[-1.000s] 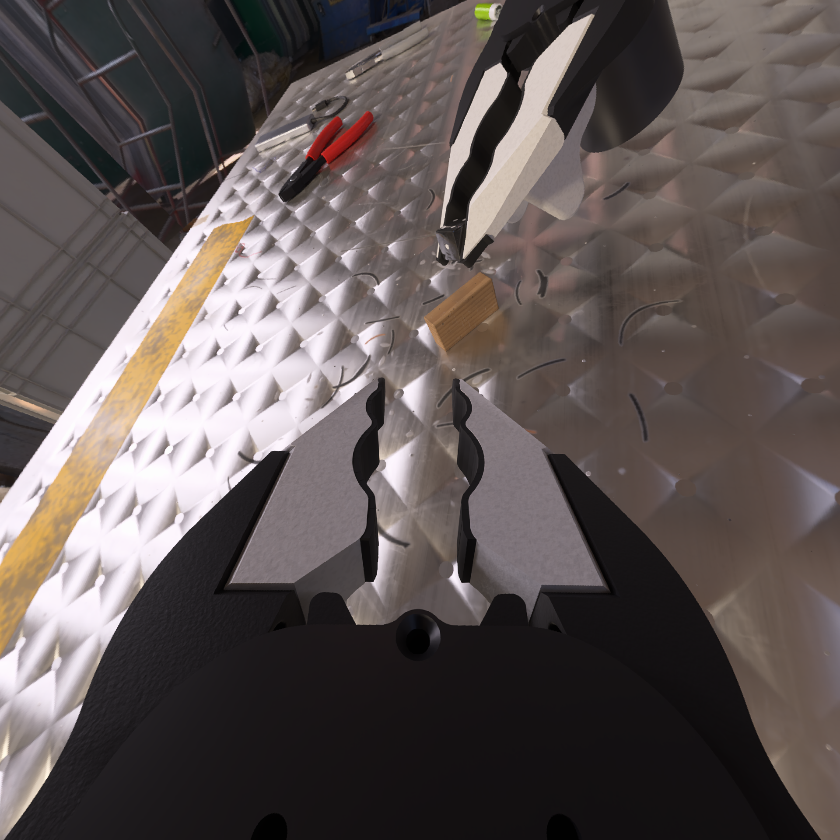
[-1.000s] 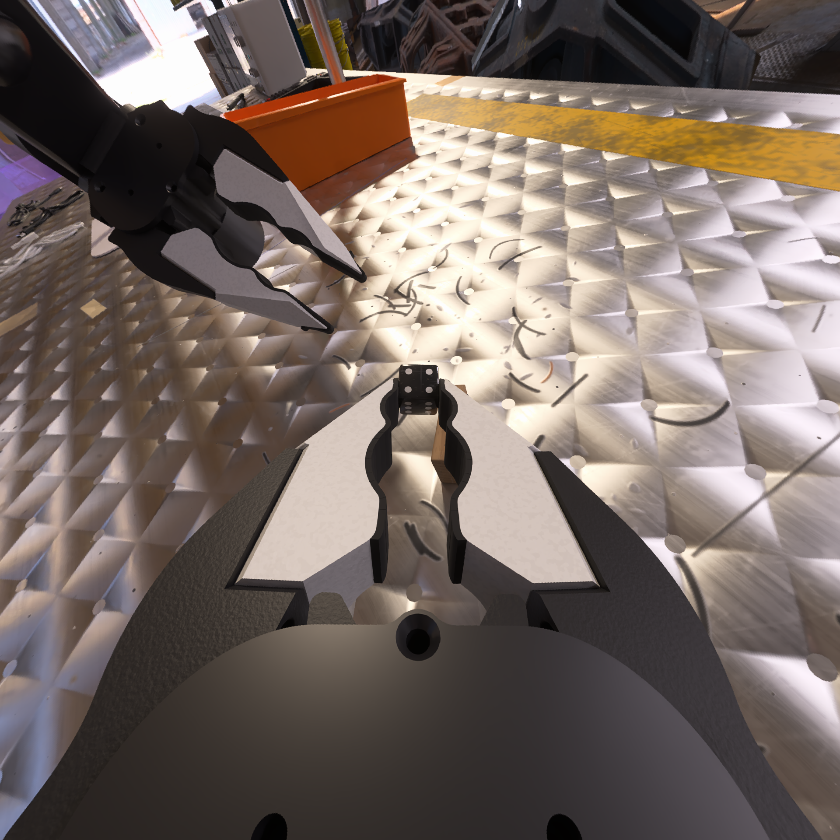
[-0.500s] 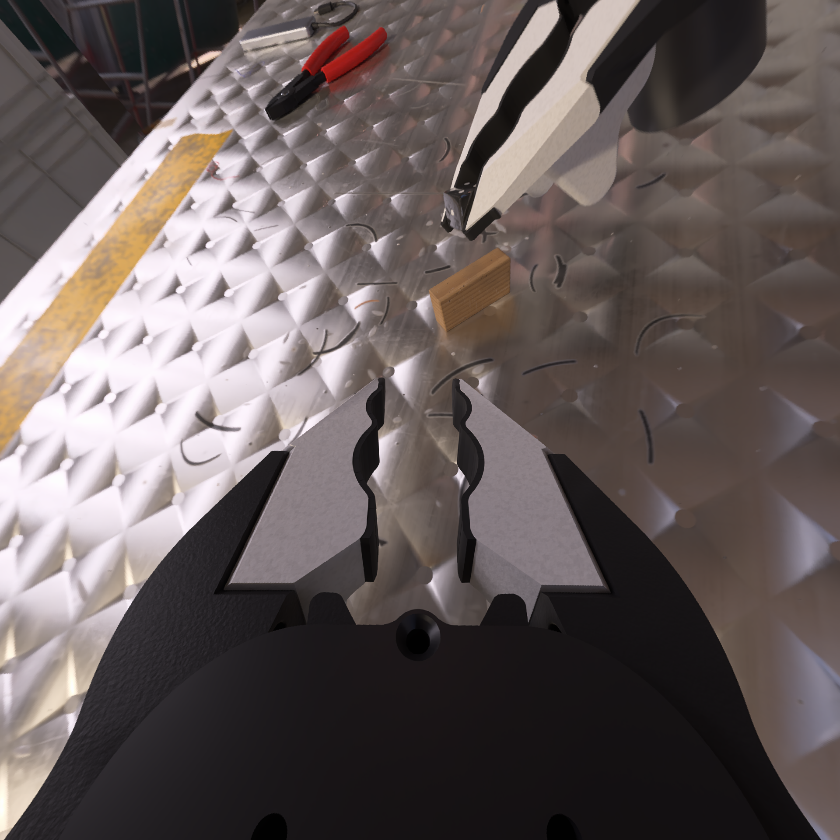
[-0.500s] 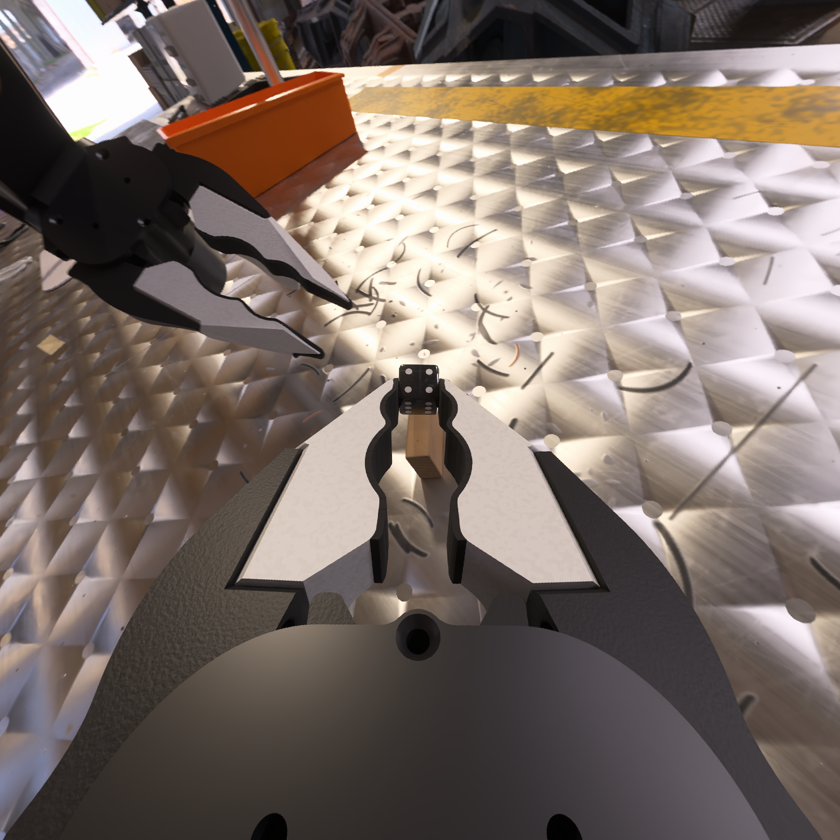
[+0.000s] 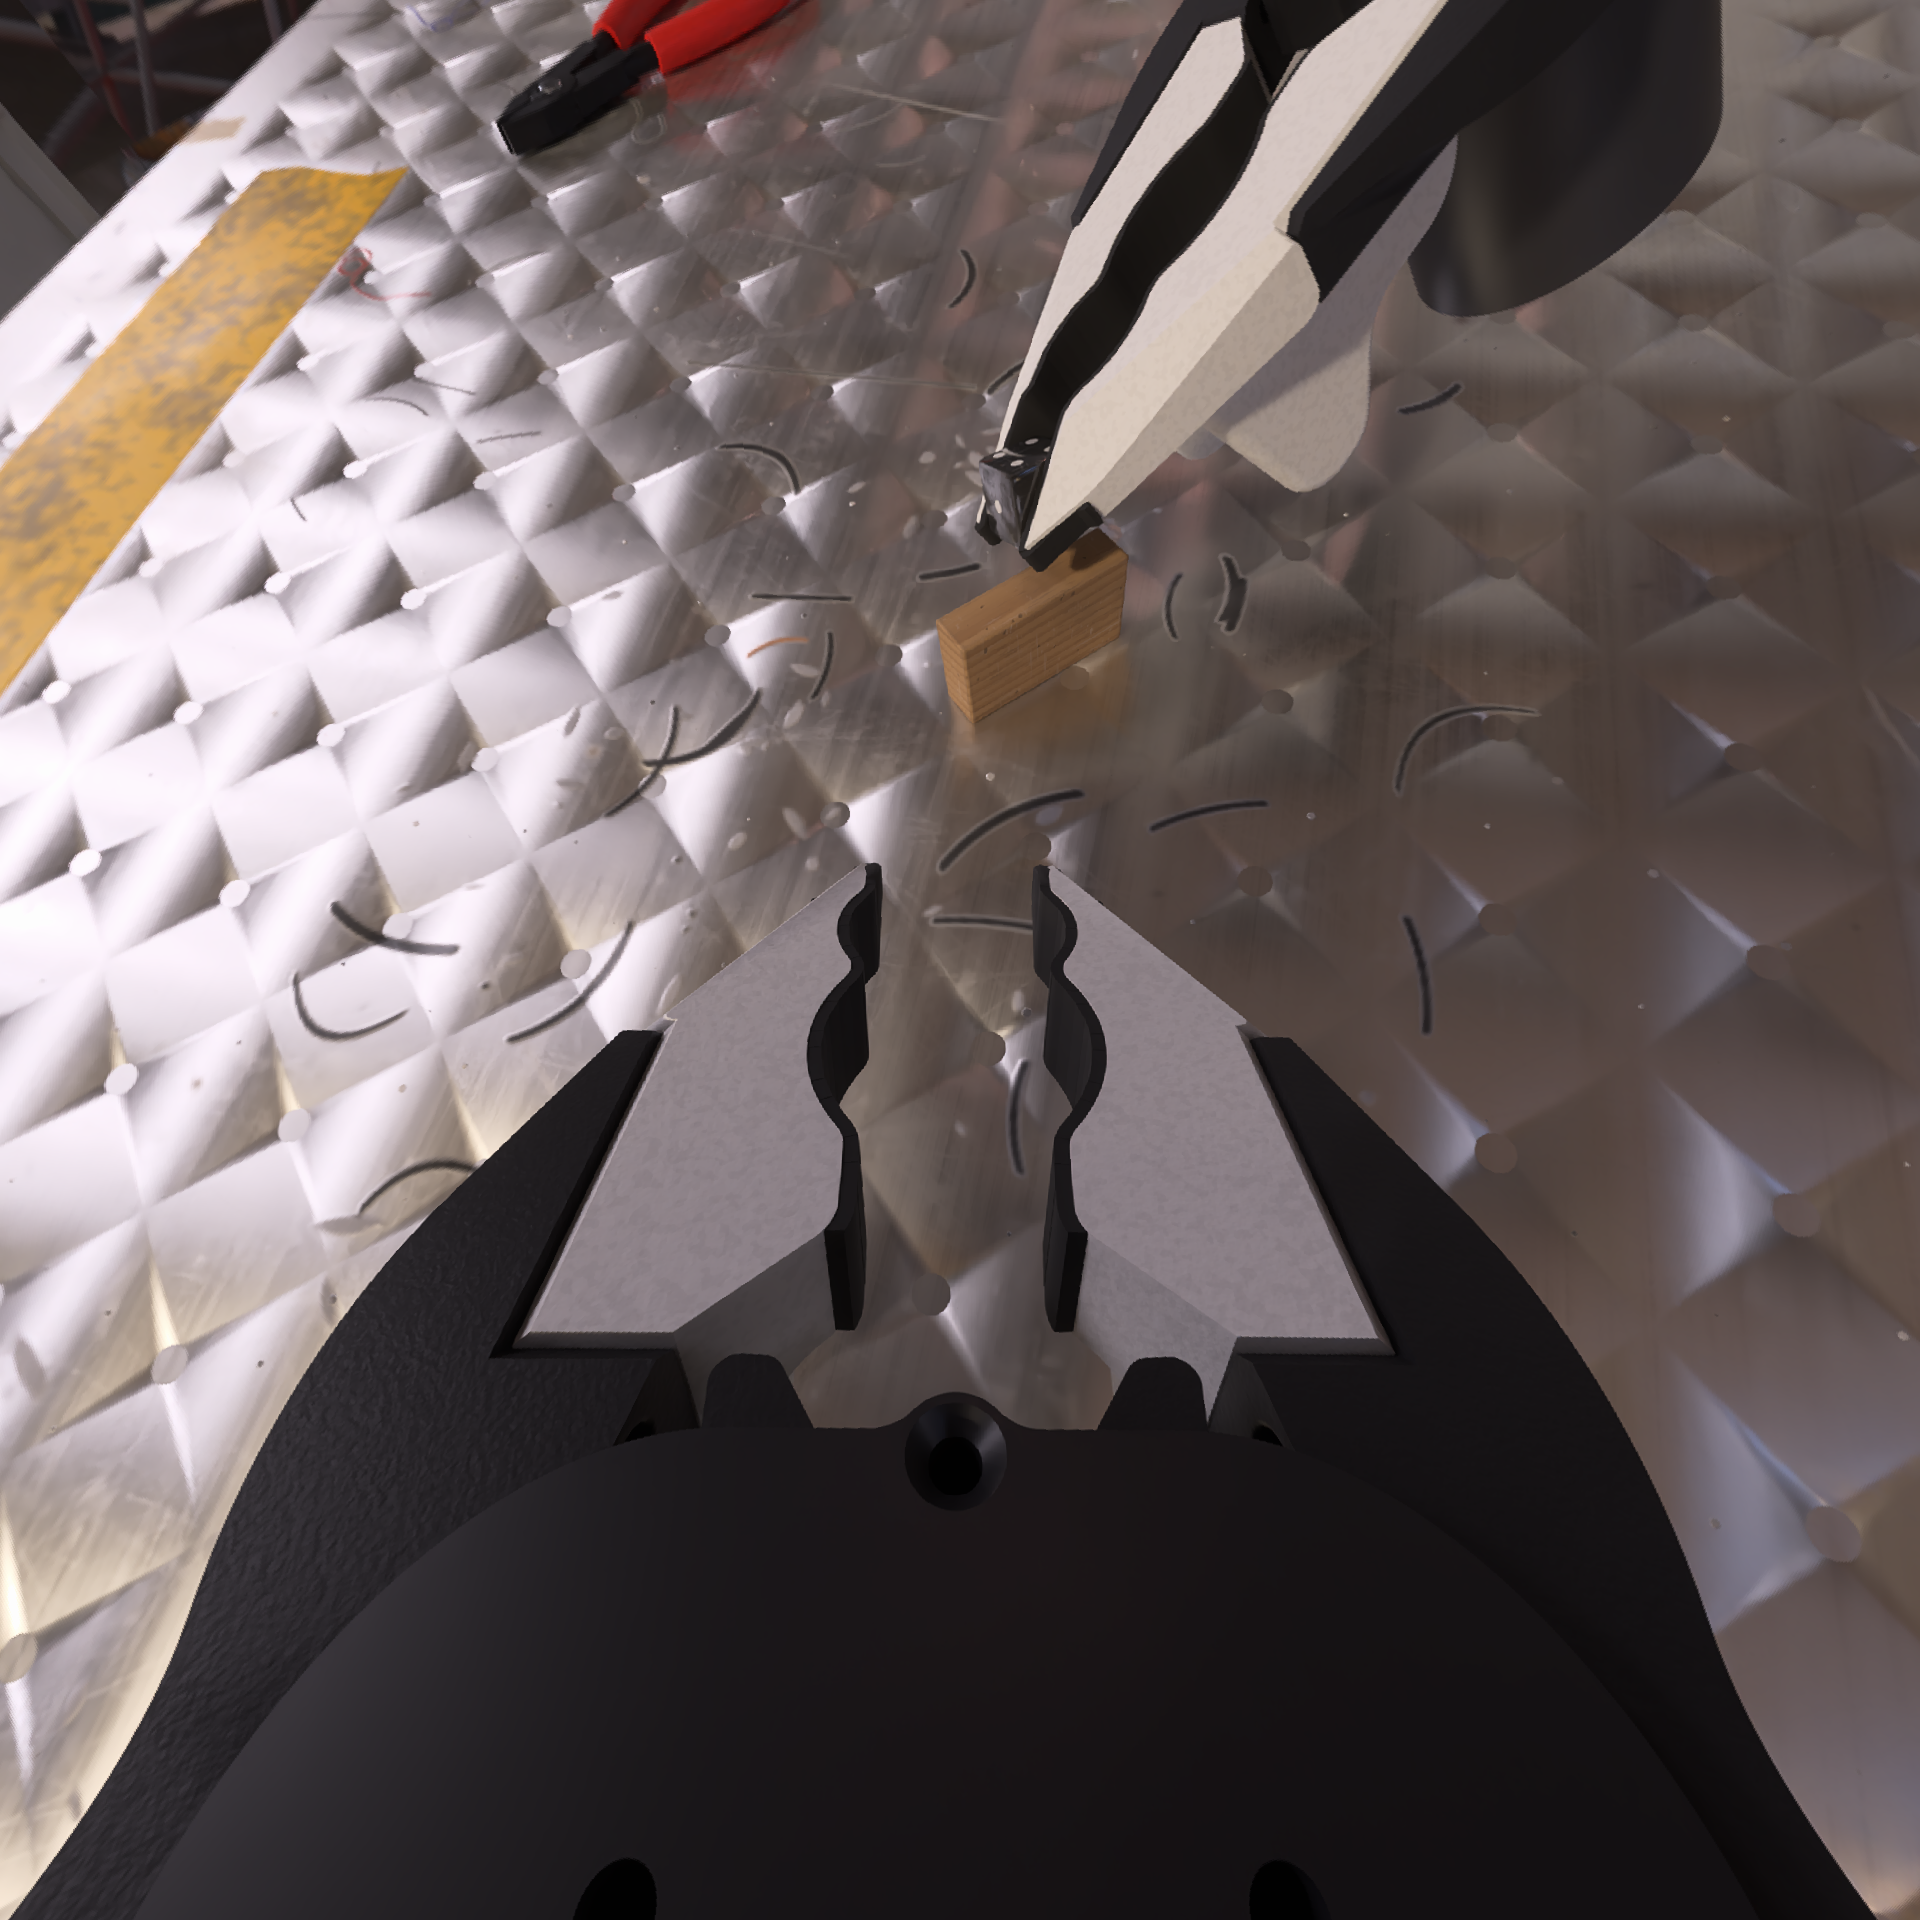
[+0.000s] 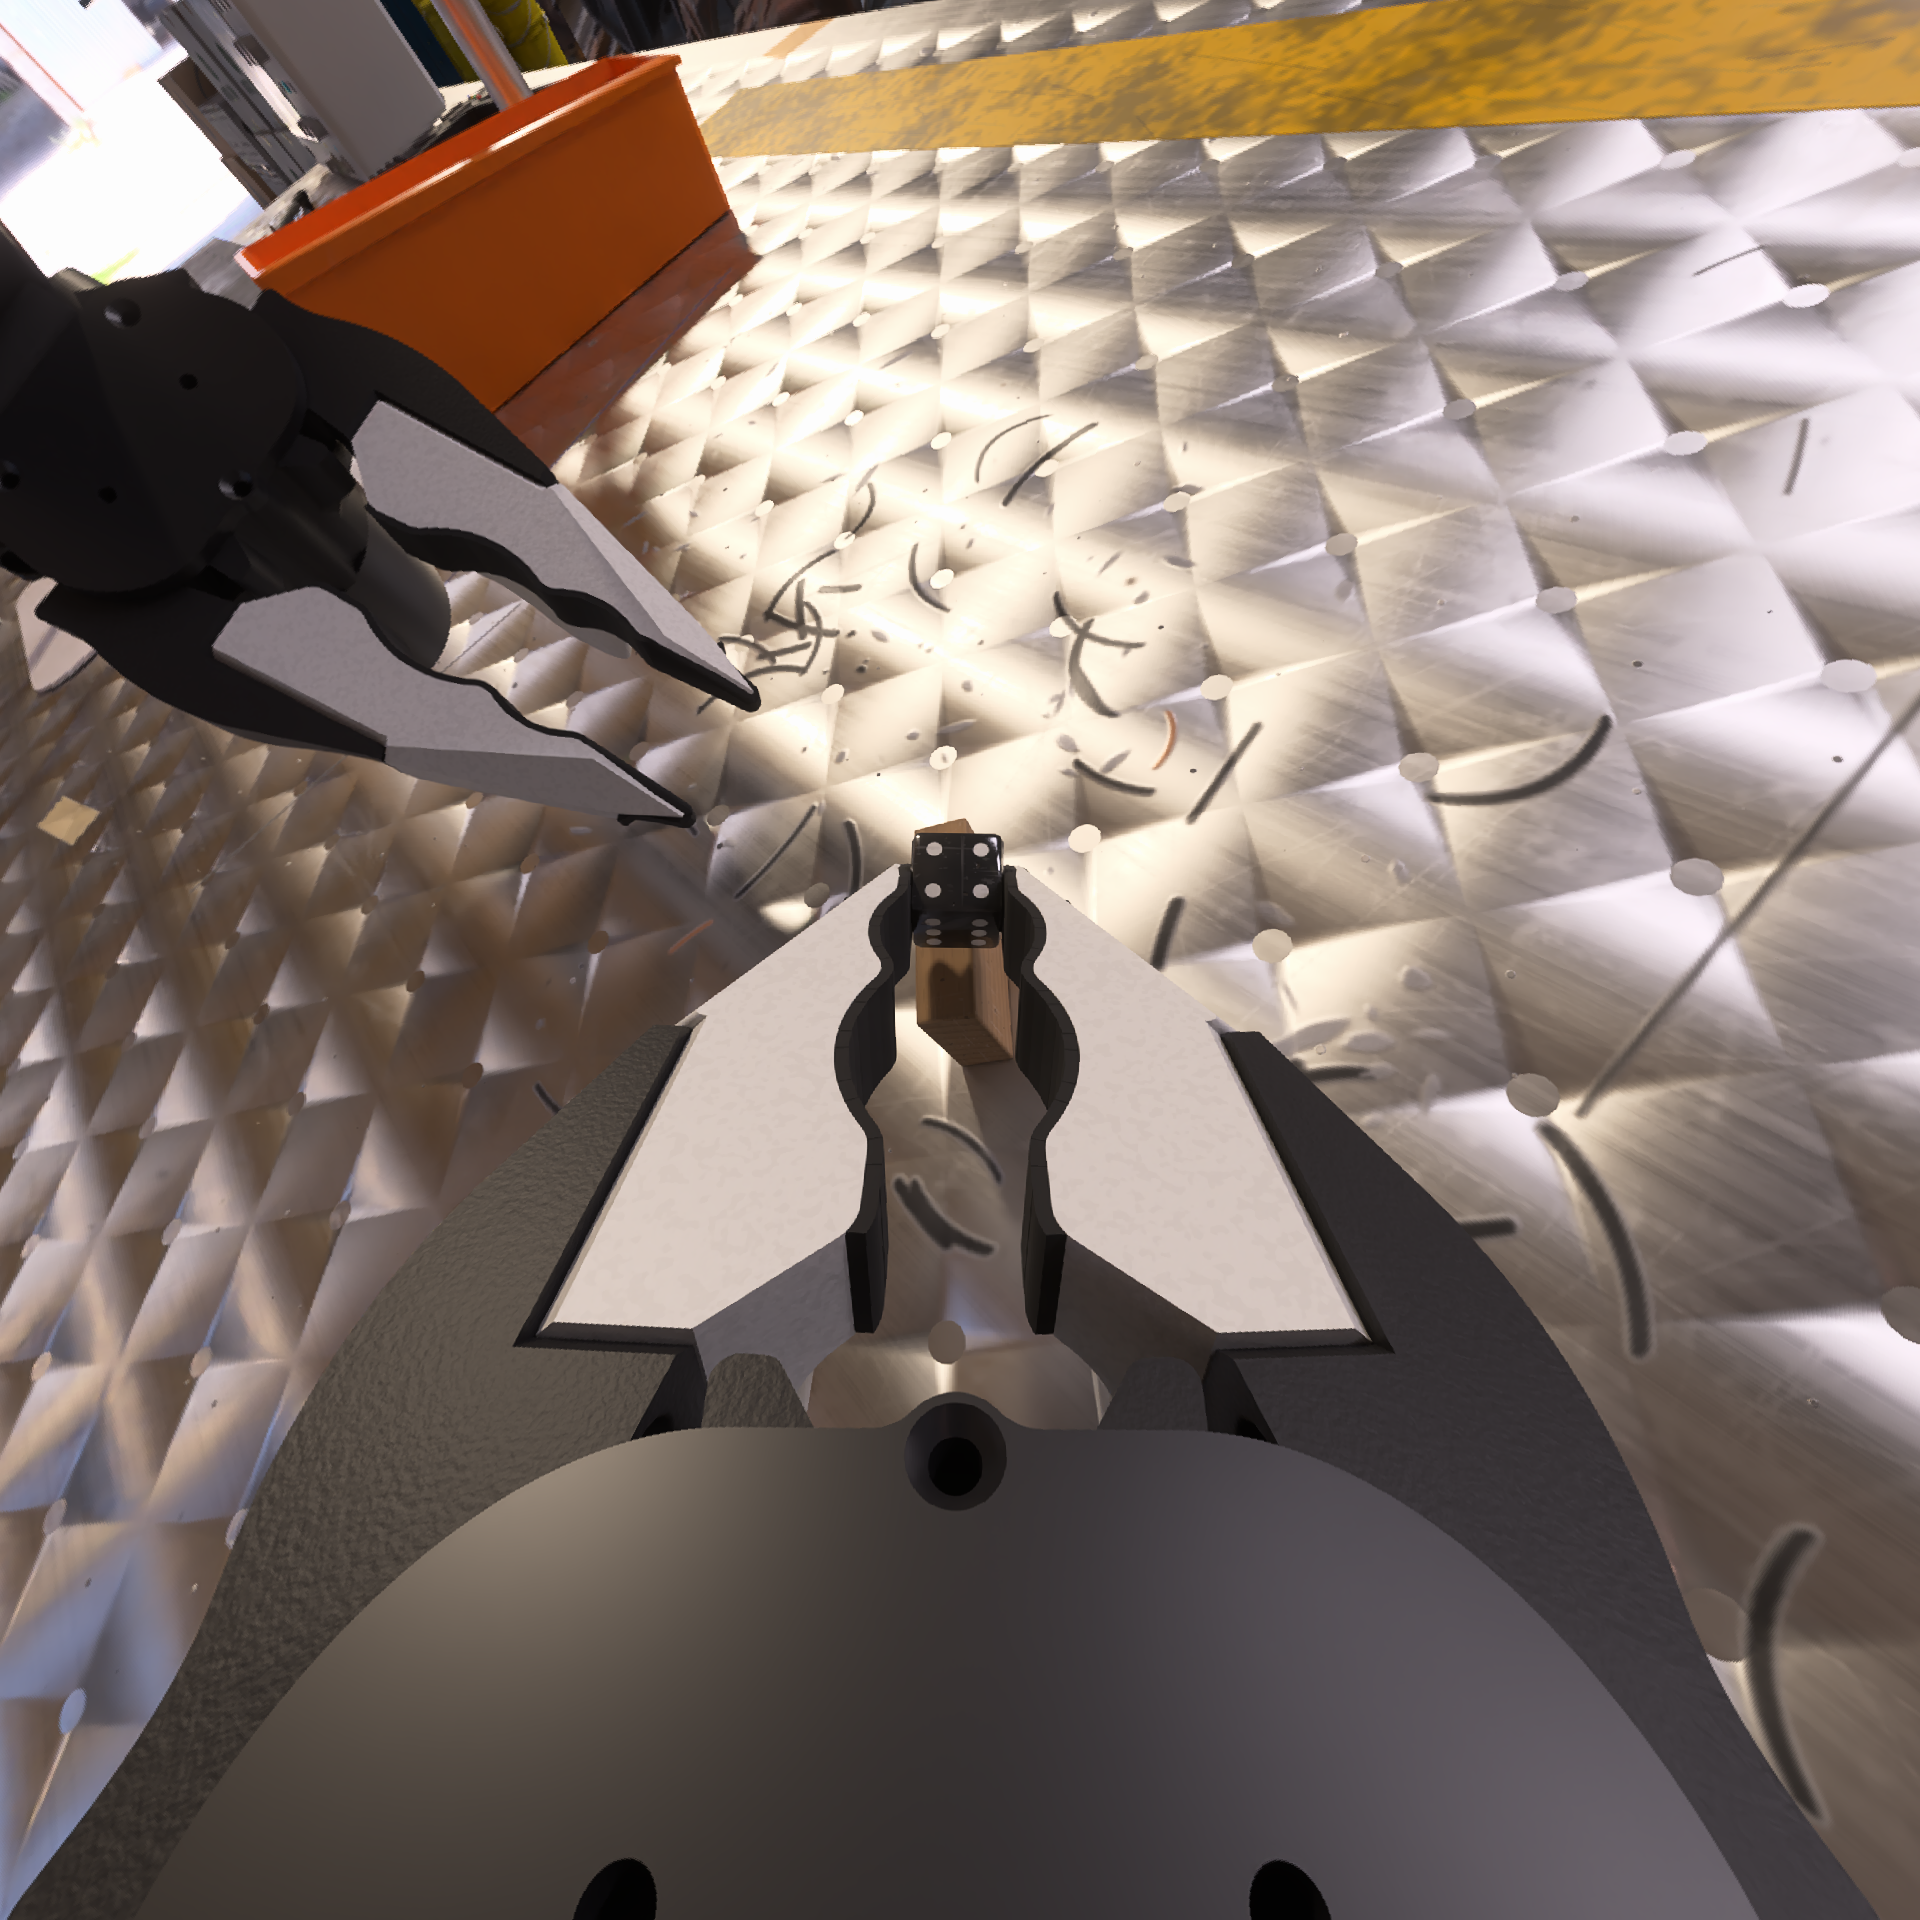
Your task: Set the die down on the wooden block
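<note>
Right now the right gripper (image 6: 956, 883) pinches the small hard die (image 6: 957, 894) at its fingertips just above the wooden block (image 5: 1032, 644), left gripper (image 5: 953, 894) empty and spread; likely light, slick, tip-prone.

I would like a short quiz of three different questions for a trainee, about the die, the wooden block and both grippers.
1. True or false: the die already rests free on the wooden block.
2. Which hand-held gripper holds the die? A) left B) right
3. Fill in: the left hand-held gripper is ____ and holds nothing.

Key:
1. False; the right hand-held gripper grips the die at its fingertips, just above the block's far end.
2. B
3. open
</note>
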{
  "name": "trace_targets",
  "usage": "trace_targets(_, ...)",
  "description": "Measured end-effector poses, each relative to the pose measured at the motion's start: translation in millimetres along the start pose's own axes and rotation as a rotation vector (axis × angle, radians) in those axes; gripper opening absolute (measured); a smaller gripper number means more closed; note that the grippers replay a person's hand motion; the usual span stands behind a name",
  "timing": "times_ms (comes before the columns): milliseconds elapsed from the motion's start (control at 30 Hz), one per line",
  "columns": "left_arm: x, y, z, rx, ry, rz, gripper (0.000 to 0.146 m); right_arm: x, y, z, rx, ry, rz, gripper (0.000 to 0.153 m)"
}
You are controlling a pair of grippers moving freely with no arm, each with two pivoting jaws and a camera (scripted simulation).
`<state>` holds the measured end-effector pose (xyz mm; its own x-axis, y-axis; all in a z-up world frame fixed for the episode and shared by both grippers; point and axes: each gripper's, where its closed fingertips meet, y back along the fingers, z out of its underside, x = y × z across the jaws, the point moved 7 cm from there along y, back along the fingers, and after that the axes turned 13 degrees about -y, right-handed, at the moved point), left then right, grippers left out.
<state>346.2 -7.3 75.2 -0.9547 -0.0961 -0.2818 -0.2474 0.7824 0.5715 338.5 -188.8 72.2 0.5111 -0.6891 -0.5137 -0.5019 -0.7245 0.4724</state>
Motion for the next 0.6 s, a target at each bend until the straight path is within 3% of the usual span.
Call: trace_targets(600, 0.5, -3.2, 1.5, -0.027, 0.014, 0.038, 0.029, -2.3, -5.2, 3.2, -0.041, -0.036, -0.019, 0.016)
